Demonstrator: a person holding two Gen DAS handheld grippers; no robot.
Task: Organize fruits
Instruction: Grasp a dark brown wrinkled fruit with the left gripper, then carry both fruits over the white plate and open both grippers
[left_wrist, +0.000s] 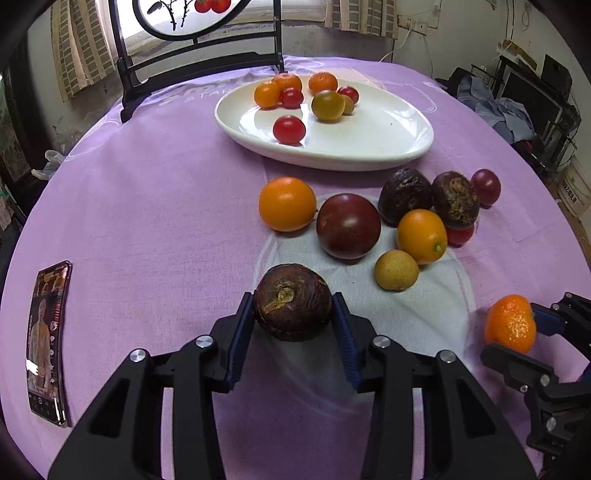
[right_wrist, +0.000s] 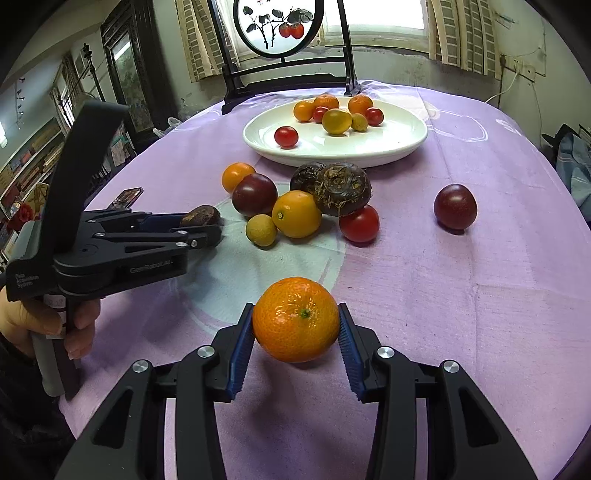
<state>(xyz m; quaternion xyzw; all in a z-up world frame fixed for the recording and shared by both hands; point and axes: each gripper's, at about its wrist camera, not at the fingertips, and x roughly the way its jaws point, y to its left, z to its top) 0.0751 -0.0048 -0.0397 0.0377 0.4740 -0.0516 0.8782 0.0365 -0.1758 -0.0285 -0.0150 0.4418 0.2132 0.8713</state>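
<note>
My left gripper (left_wrist: 293, 302) is shut on a dark brown water chestnut (left_wrist: 291, 301) and holds it just above the purple tablecloth; it also shows in the right wrist view (right_wrist: 201, 218). My right gripper (right_wrist: 295, 319) is shut on a mandarin (right_wrist: 295, 319), which also shows in the left wrist view (left_wrist: 510, 323). A white plate (left_wrist: 369, 140) at the far side holds several small oranges and cherry tomatoes. Loose fruit lies between the grippers and the plate: an orange (left_wrist: 287, 204), a dark tomato (left_wrist: 348, 225), two more water chestnuts (left_wrist: 404, 195), a kumquat (left_wrist: 422, 236) and a longan (left_wrist: 396, 270).
A phone (left_wrist: 48, 343) lies on the cloth at the left. A black wooden stand with a round painted screen (right_wrist: 279, 26) is behind the plate. A lone dark tomato (right_wrist: 455, 206) sits apart to the right. The round table's edge curves off on both sides.
</note>
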